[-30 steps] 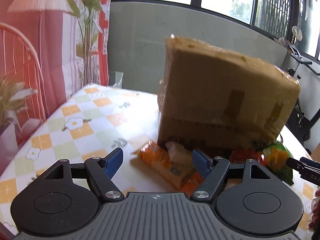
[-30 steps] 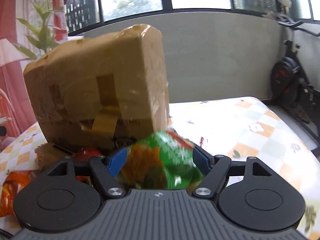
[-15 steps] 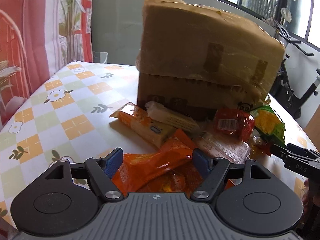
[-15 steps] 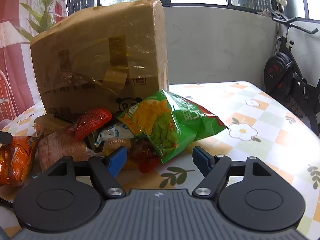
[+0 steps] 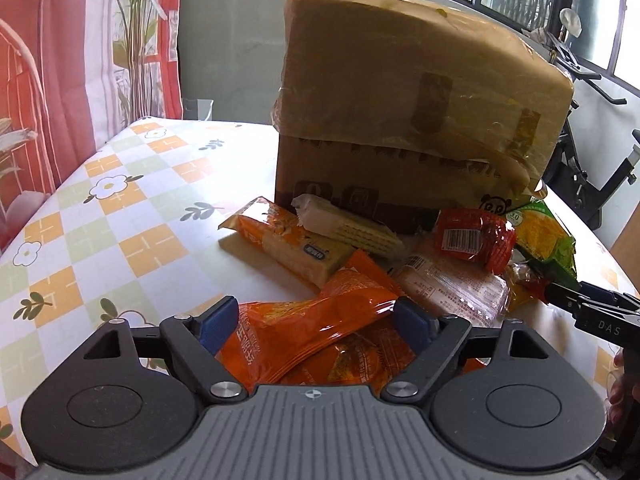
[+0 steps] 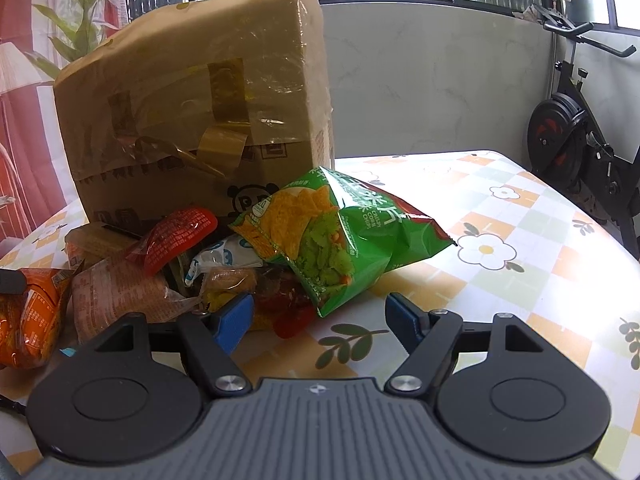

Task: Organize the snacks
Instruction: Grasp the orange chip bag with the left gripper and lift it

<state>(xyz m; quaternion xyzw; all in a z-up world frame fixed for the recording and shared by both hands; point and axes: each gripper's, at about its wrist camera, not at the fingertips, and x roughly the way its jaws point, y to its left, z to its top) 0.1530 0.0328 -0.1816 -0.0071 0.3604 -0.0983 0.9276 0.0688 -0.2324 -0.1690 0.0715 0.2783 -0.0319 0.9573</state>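
Orange wrapper [image 5: 304, 332] lies between the spread fingers of our left tool [image 5: 316, 320], its blue pads beside the foil and not pressing it. We hold the right tool [image 6: 320, 318] wide apart too, gripping nothing, low over the flowered desk [image 6: 520, 248] just before the green chip bag [image 6: 340, 236]. Snacks sit heaped against the taped cardboard box [image 5: 408, 96].

Glossy crinkled foil-plastic wraps the orange snack packet [image 5: 304, 332] and green chip bag [image 6: 344, 240], shiny clear tape covers the matt cardboard box [image 5: 408, 100], and a smooth printed tablecloth [image 5: 132, 216] lies beneath.
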